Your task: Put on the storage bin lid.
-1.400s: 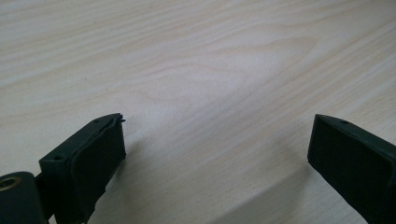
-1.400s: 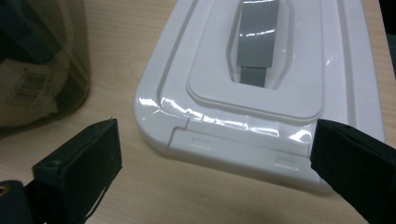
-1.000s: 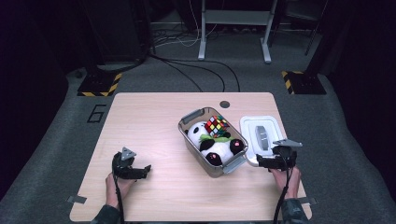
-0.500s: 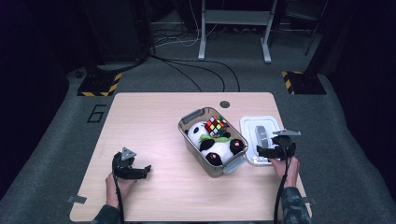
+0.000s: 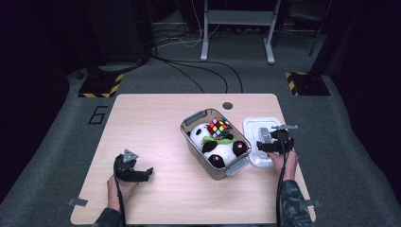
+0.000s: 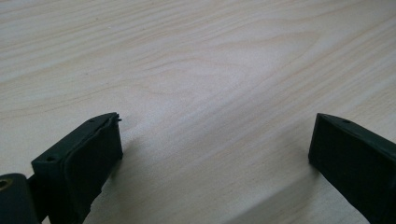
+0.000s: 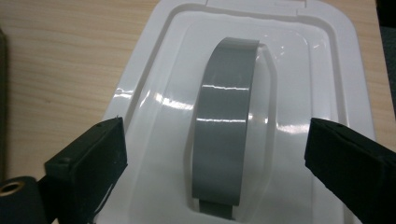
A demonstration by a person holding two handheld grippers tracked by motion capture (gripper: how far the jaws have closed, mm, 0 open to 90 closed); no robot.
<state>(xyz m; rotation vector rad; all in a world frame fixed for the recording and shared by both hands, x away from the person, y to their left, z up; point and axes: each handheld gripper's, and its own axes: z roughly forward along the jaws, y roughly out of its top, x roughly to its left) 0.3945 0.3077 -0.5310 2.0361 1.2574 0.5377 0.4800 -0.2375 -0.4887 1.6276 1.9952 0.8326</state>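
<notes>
The work in hand is judged to be at an early stage: a white lid (image 5: 261, 141) is approached by the right gripper (image 5: 261, 146), but no grasp is yet made. The lid lies flat on the tabletop (image 5: 156, 123), just beside the open grey bin (image 5: 195, 145) and apart from it, so closing of the bin remains to be done. Inside the bin a plush panda (image 5: 218, 146) and a colour cube (image 5: 220, 127) are seen.

The lid is moulded of glossy white plastic with a raised rim; a grey arched handle (image 7: 226, 126) runs along its middle. The right jaws, which have just been closing slightly, stand wide on either side of the handle without touching it. The left gripper (image 5: 146, 173) is held low over bare tabletop, jaws wide and empty.
</notes>
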